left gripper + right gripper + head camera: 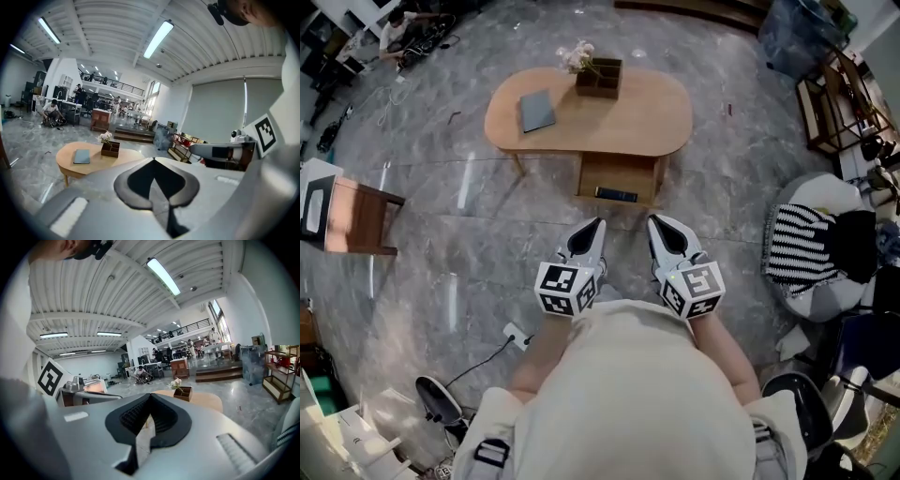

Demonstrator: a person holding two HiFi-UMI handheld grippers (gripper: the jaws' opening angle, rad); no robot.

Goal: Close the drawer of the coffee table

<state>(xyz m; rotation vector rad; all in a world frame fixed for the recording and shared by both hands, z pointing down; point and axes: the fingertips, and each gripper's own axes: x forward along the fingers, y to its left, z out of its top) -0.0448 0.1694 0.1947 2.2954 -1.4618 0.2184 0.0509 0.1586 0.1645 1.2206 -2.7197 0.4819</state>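
Note:
An oval wooden coffee table (656, 117) stands ahead on the marble floor. Its drawer (619, 178) is pulled out toward me, with a dark flat object (616, 195) inside at the front. My left gripper (598, 223) and right gripper (653, 221) hang side by side a short way in front of the drawer, both shut and holding nothing, touching neither the drawer nor the table. In the left gripper view the table (70, 164) shows beyond the shut tips (153, 159). The right gripper view shows its top (206, 401) past the tips (150, 394).
On the table lie a grey-blue book (536, 110) and a brown box with flowers (598, 77). A wooden side table (358, 217) stands left, a beanbag with striped cloth (811, 246) right, shelving (839, 103) far right. A power strip and cable (515, 334) lie near my feet.

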